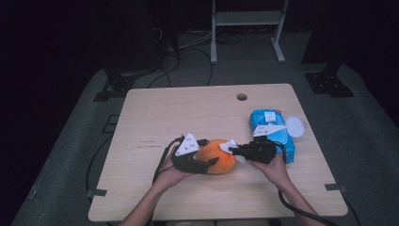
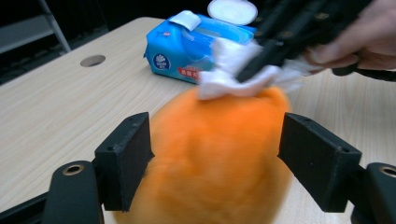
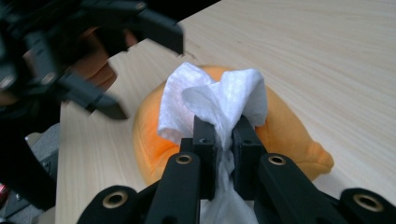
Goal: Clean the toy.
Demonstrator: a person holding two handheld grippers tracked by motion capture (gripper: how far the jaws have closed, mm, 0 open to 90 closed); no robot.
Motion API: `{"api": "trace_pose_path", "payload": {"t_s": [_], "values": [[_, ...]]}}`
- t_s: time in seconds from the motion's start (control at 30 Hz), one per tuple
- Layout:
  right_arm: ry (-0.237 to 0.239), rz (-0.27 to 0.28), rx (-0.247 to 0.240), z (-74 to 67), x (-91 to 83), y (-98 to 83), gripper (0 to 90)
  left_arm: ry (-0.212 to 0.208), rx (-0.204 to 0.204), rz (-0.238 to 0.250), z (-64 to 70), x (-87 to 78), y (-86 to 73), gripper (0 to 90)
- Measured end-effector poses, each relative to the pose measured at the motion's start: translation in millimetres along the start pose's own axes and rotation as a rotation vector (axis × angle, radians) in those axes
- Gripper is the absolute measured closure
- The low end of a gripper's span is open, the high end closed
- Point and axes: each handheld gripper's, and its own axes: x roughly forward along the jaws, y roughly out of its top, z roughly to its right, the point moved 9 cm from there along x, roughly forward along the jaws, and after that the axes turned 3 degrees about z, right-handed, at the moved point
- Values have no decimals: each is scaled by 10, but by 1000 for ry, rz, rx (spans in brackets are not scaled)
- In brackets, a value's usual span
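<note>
Right now, at the table (image 1: 155,108), as I see it from where I stand:

Toy: an orange plush toy (image 1: 215,157) lies on the wood near the person's edge, between the two grippers; every place below is told from it.

Left gripper (image 1: 203,165): at the toy's left side, held in the person's left hand (image 1: 171,176). In the left gripper view its jaws stand half spread on either side of the toy (image 2: 215,154); the left pad sits at the fur's edge, the right one shows a sliver of table between pad and fur, so no squeeze that I can make out.

Right gripper (image 1: 235,151): at the toy's right, reaching over its top, held in the right hand (image 1: 273,167).

Right jaws: pinched narrow on a white wipe (image 3: 215,100), which bunches up above the pads and rests against the toy's top.

Wipe: touching the toy's upper side in the left gripper view as well (image 2: 233,70).

Pack: a blue wipes pack (image 1: 270,127) lies to the toy's right and farther back, its round white lid (image 1: 295,126) flipped open on the side away from the toy.
</note>
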Motion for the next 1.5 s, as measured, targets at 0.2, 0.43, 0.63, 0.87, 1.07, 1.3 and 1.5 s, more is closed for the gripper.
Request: {"api": "trace_pose_path", "payload": {"t_s": [0.2, 0.43, 0.63, 0.87, 1.07, 1.3, 1.5], "values": [[-24, -24, -31, -38, -105, -67, 817, -35, -13, -38, 111, 53, -128, 299], [-35, -30, -16, -17, -80, -101, 816, -107, 30, -57, 341, -144, -187, 279], [18, -76, -74, -148, -67, -221, 816, -127, 40, -49, 211, -71, 29, 137], [37, -76, -82, -158, -105, -284, 814, -196, 67, -173, 237, 257, -128, 103], [31, -69, -67, -114, -163, -303, 809, -175, 69, -179, 235, 253, -223, 311], [18, -23, -46, -96, -278, -250, 810, -132, 97, -149, 257, 211, -201, 441], [-11, -20, -45, -46, -428, -270, 810, -117, 74, -108, 238, 172, -145, 500]]}}
